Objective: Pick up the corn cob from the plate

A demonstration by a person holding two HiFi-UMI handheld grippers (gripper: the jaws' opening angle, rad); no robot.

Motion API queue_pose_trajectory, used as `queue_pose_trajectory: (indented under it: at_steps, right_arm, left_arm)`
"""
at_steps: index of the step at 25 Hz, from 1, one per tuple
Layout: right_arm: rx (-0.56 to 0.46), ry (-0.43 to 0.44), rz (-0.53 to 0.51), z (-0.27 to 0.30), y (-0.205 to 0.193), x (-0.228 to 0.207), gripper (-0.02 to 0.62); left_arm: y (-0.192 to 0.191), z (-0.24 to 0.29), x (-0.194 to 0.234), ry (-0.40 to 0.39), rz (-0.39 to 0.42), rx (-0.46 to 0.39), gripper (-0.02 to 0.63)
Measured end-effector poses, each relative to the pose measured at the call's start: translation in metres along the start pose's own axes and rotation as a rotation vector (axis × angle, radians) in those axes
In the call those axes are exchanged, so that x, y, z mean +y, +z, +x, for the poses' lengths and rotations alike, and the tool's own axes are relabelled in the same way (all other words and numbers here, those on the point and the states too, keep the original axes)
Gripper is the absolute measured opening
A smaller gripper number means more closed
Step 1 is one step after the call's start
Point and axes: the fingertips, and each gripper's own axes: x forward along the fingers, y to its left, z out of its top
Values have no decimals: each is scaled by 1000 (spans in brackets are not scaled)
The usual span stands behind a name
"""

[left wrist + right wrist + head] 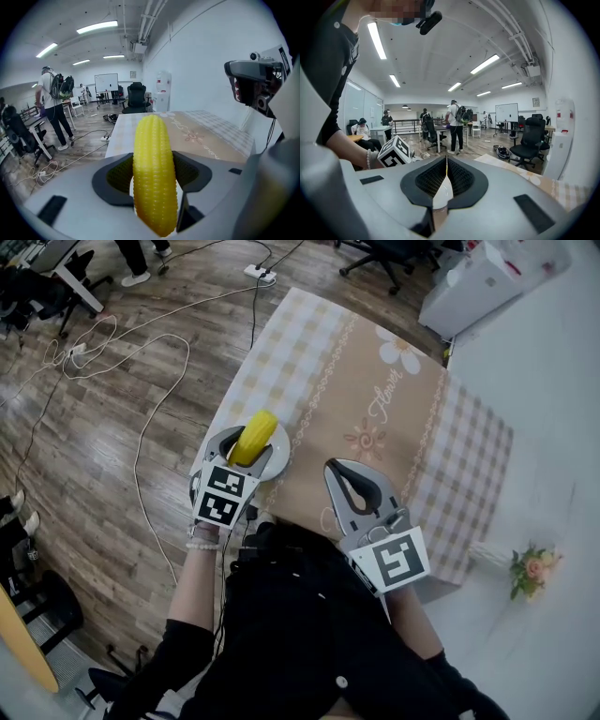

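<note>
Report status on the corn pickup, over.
Left tool shut on the yellow ribbed corn cob, white round plate beneath. Right tool shut, empty, over the patterned tablecloth. Nothing in the way.

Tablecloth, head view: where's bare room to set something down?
Open: the beige middle of the tablecloth, from the plate out to the far corner, and the checkered strip along its right side. Crowded: the near-left corner, where the left gripper holds the corn cob over the plate, and the near edge by the shut right gripper.
</note>
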Motion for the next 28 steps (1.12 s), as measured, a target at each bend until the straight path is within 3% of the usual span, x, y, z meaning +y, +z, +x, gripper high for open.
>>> queue_pose_trajectory:
  at_steps: [10, 21, 28]
  right_arm:
    - [-47, 82, -50, 17, 22, 15, 43]
    - [-132, 98, -94, 17, 59, 14, 43]
    - [-158, 119, -104, 18, 75, 14, 43]
  left_arm:
    - [34, -52, 7, 72, 8, -100, 261]
    - [79, -118, 7, 125, 10, -243, 261]
    - [106, -154, 2, 169, 52, -313, 261]
